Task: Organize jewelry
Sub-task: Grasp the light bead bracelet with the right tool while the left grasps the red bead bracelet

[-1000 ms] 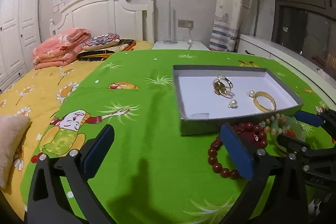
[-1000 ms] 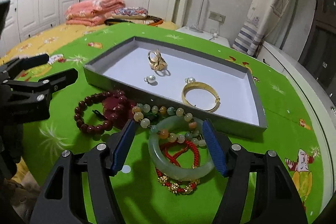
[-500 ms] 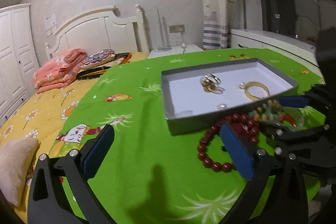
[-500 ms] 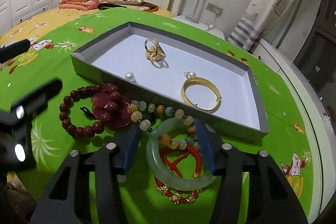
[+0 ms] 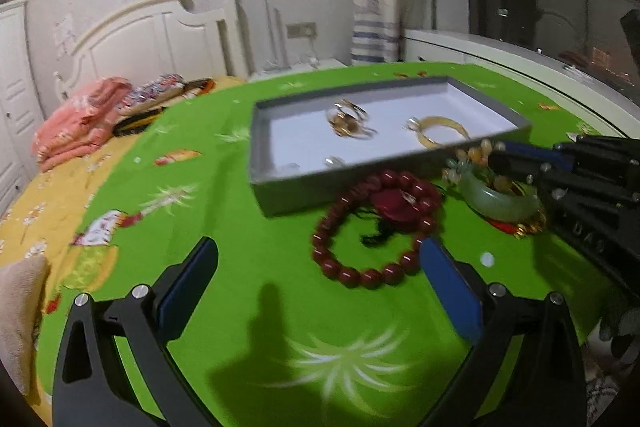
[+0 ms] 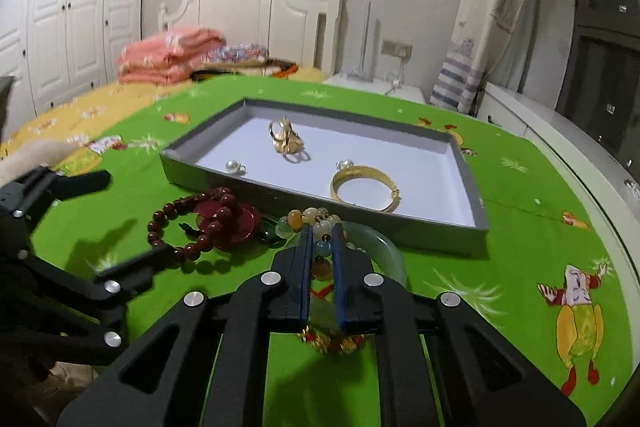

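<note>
Nearby, the right tongs (image 6: 321, 239) were pinched almost together on the multicoloured bead bracelet (image 6: 310, 221), which lay over the jade bangle (image 6: 384, 247) on the green surface (image 6: 520, 247), just in front of the grey tray (image 6: 474, 203). Inside the tray sat a gold bangle (image 6: 364, 187), a cluster of gold rings (image 6: 286, 141) and two pearl earrings (image 6: 235, 167). The left tongs (image 5: 320, 283) hung wide apart above the cloth, empty, with the dark red bead bracelet (image 5: 372, 223) lying just beyond the tips.
</note>
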{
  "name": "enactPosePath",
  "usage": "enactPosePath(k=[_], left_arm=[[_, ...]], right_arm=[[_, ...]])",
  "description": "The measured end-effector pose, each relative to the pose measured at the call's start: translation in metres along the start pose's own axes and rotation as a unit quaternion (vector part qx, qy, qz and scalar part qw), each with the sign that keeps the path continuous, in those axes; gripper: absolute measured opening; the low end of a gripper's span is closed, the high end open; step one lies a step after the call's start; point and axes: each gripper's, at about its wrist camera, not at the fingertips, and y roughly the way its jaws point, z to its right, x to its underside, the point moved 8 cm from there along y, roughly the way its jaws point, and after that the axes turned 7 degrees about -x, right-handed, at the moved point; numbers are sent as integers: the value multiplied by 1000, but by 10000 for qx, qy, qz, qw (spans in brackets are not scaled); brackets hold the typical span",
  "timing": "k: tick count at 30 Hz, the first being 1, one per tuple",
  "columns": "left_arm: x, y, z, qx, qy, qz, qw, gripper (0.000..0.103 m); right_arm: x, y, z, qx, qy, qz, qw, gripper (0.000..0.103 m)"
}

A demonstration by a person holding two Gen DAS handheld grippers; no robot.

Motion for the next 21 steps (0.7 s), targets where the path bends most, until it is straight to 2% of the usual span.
enactPosePath(k=[2,5,7,9,14,21], left_arm=[[-1,-4,10,211,29,89,9997,97],[-6,-6,24,377,144,153,9991,87],[-7,-4,36,487,281,136,9983,67],[-5,1,46,640,339,31,9974,56],[3,8,55,739,360,-88,9966,54],[4,12,51,773,237,-141,9966,54]], right_arm=[[1,-10,2,7,10,163,9999,9],[2,-21,5,-33,112,314,9994,9],[4,-25,7,-26,127,343,9993,9],[5,-27,8,-45,136,332,9993,9],[7,-29,6,-66,137,383,9991,9],[8,-45,6,33,188,743,9971,9]])
